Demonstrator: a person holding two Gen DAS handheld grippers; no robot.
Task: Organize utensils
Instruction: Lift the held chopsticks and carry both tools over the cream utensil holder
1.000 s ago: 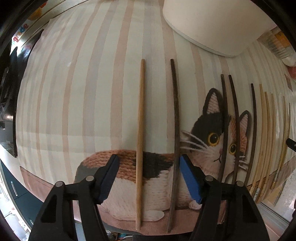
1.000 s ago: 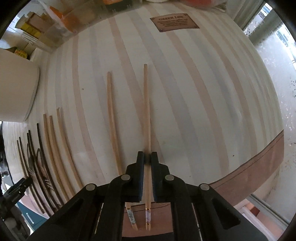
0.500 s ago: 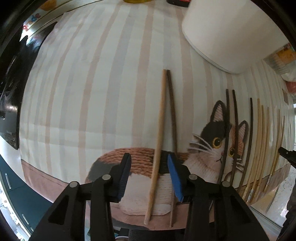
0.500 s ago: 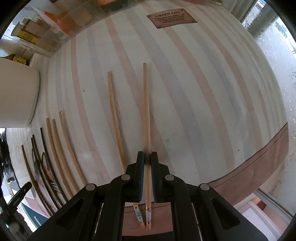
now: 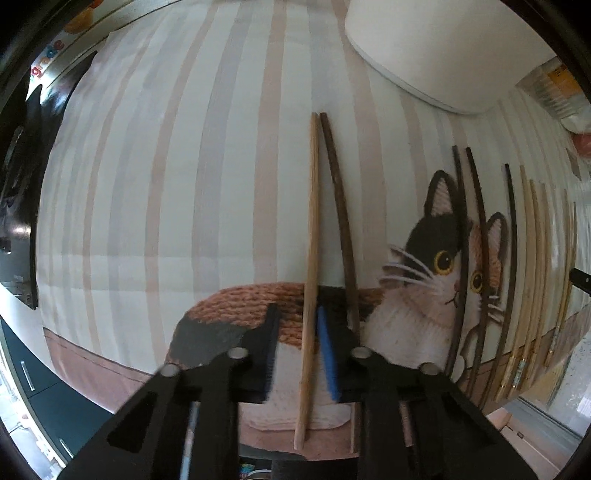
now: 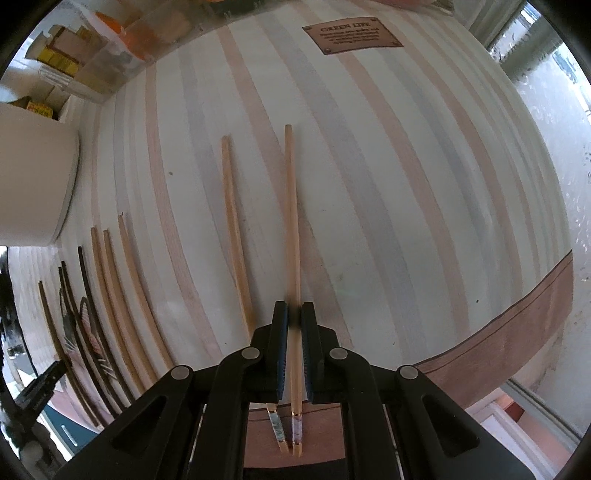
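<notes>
Chopsticks: your left gripper (image 5: 295,350), part-closed, straddles the light stick (image 5: 310,266); dark stick (image 5: 341,221) lies outside. Your right gripper (image 6: 294,350) clamps a pale stick (image 6: 291,236). Next, likely close left, pair like with like.

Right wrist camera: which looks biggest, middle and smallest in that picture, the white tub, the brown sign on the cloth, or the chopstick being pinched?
1. white tub, though it sits at the picture's edge, partly cut off.
2. pinched chopstick: longest, but very thin.
3. brown sign; it lies farthest away, so it may only look small.
</notes>
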